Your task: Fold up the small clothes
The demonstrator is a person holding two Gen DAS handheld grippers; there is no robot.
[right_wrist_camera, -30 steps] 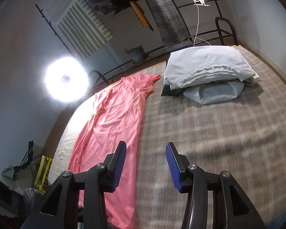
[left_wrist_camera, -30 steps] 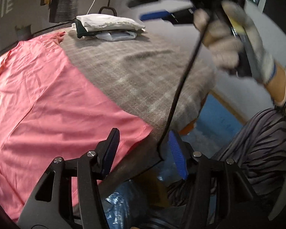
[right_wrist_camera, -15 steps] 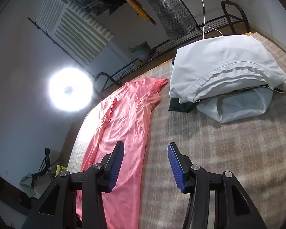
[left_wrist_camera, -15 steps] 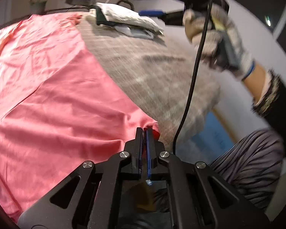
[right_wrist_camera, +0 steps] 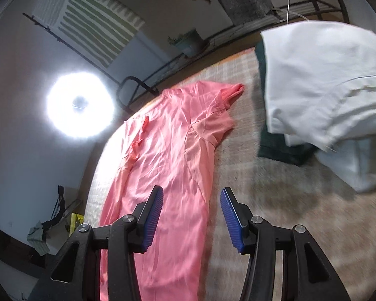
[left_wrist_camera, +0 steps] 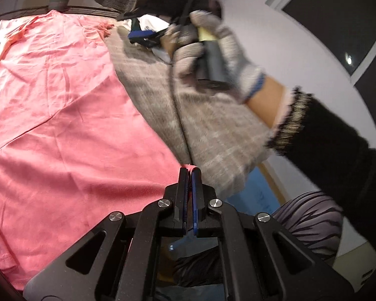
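A pink shirt lies spread flat on a grey checked bed cover. My left gripper is shut on the shirt's near bottom corner at the bed's edge. The right gripper, held in a gloved hand, hovers over the far part of the bed in the left wrist view. In its own view the right gripper is open and empty, above the shirt's right edge, with the sleeve further ahead.
A stack of folded white and dark clothes sits on the bed to the right of the shirt. A bright round lamp glares at the left. A metal bed rail runs behind the bed.
My left gripper closed on the shirt's near corner and stays shut on it. The right gripper moved forward over the bed toward the shirt's upper part, still open.
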